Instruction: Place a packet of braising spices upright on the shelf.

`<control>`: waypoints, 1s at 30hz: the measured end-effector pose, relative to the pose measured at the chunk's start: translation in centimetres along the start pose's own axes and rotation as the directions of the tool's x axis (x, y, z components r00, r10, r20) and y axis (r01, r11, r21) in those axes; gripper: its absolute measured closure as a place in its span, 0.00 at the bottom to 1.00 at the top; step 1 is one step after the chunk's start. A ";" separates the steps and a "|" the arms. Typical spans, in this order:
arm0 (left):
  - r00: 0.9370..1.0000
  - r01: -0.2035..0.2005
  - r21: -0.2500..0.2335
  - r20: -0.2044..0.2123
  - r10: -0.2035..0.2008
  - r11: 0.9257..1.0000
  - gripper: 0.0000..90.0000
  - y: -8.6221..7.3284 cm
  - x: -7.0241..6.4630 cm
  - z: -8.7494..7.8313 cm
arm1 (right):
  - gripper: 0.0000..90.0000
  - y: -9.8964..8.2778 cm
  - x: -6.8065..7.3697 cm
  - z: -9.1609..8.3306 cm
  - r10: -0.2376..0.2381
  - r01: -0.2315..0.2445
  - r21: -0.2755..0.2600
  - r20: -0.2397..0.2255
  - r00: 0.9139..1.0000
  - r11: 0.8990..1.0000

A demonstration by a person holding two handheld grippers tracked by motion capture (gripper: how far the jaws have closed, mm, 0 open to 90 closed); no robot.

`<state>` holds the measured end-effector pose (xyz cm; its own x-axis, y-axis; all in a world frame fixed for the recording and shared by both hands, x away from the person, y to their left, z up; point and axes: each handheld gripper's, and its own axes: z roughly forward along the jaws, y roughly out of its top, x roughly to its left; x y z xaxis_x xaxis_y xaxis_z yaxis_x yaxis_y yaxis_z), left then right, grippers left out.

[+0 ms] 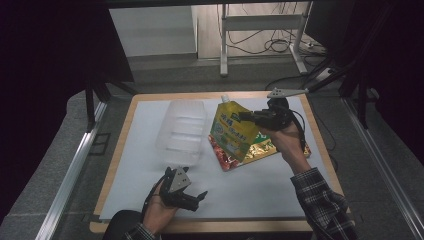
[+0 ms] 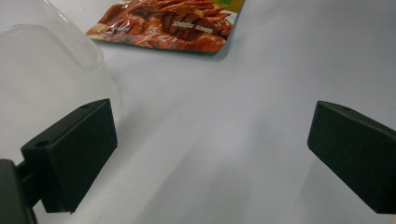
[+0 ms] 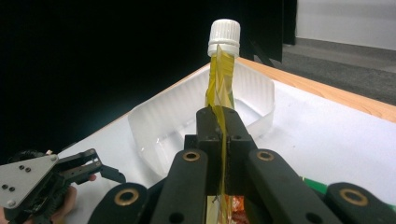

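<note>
A yellow-green spouted pouch (image 1: 231, 131) with a white cap hangs tilted over the white mat, lifted by its right edge. My right gripper (image 1: 243, 116) is shut on that edge. In the right gripper view the jaws (image 3: 221, 116) pinch the thin yellow film, and the pouch (image 3: 219, 79) rises to its cap above them. A clear plastic container (image 1: 182, 130) lies just left of the pouch. My left gripper (image 1: 198, 199) rests near the mat's front edge, open. In the left gripper view, my left gripper (image 2: 210, 140) has nothing between its pads.
A red and gold snack packet (image 1: 255, 151) lies flat under the pouch; the packet (image 2: 173, 25) and the container's wall (image 2: 42, 74) show ahead of the left jaws. The white mat (image 1: 260, 190) covers a wooden table (image 1: 320, 140). Cables and a stand's legs lie on the floor beyond.
</note>
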<state>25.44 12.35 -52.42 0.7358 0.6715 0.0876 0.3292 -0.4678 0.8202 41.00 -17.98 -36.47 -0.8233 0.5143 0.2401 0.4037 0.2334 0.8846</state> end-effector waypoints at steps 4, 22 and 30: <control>1.000 0.011 -0.005 -0.005 -0.011 1.000 0.01 -0.1 0.2 -0.1 | 0.97 0.5 -0.2 0.5 0.002 -0.002 -0.004 0.001 1.000 1.000; 1.000 -0.004 -0.003 0.002 0.004 1.000 0.01 -0.1 0.2 -0.1 | 0.97 3.5 -1.3 3.6 -0.012 0.012 -0.009 0.008 1.000 1.000; 1.000 -0.021 0.003 0.010 0.021 1.000 0.01 -0.1 -0.1 0.1 | 0.97 4.5 -1.8 4.8 -0.016 0.016 -0.017 0.018 1.000 1.000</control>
<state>25.42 12.24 -52.54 0.7485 0.6556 0.0994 0.3155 -0.4840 0.8162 46.20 -13.86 -34.86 -0.8225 0.5250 0.2190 0.3834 0.2272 0.8952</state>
